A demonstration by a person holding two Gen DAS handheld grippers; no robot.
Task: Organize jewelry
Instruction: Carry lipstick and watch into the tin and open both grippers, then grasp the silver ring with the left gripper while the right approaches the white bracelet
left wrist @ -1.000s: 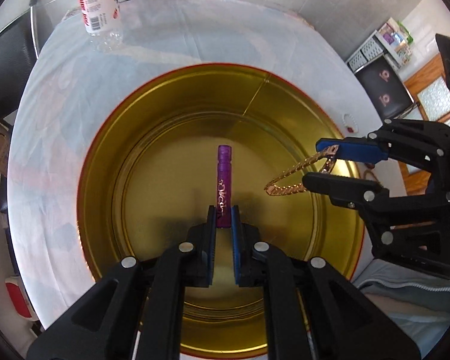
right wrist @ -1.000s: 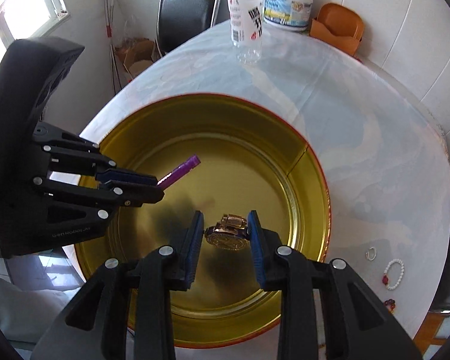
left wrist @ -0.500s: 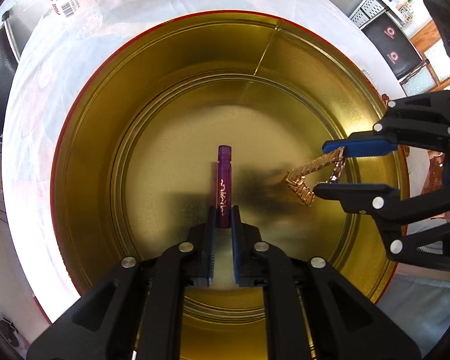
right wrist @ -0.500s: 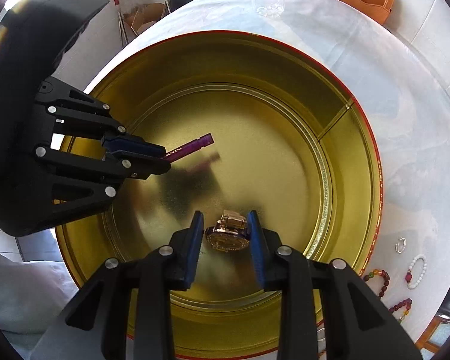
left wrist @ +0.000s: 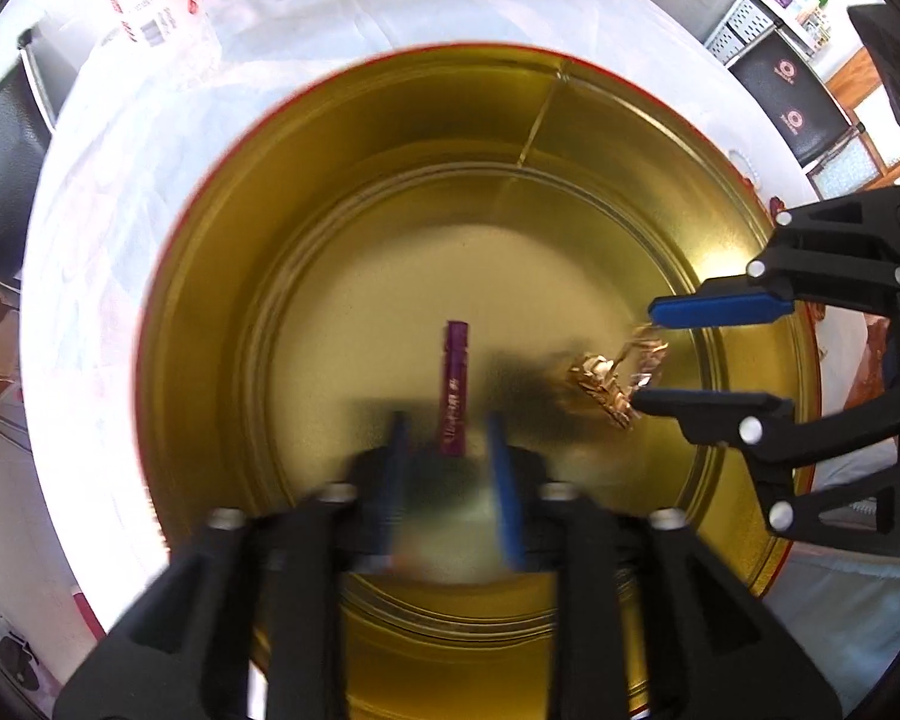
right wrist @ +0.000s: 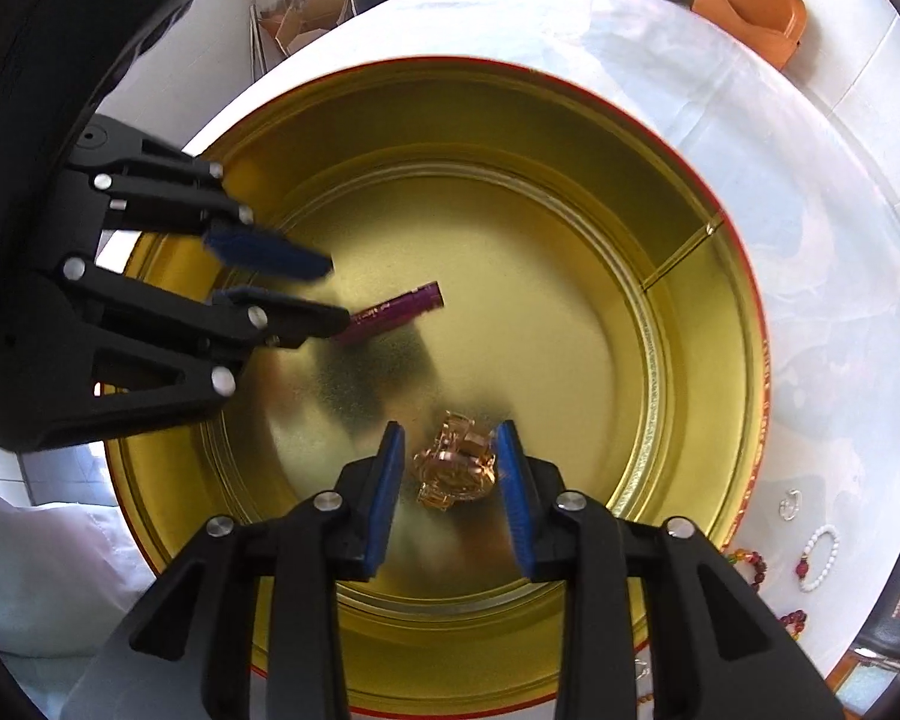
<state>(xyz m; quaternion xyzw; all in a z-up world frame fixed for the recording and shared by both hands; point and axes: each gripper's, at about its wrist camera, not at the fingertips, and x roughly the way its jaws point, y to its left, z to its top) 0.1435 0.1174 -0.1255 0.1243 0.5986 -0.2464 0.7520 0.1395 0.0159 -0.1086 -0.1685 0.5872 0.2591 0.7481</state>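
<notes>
Both my grippers, left and right, hang with fingers spread inside the gold tin; the purple tube and gold watch lie loose on its floor.

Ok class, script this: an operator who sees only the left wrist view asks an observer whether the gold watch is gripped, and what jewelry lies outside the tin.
Operator: Is the watch gripped?
Observer: No. The right tongs are open, with a gap on each side of the gold watch.
Operator: Any jewelry outside?
Observer: A silver ring lies on the tablecloth, right of the gold tin.
Operator: Anything else?
Observer: A multicoloured bead bracelet lies close to the tin's rim.
</notes>
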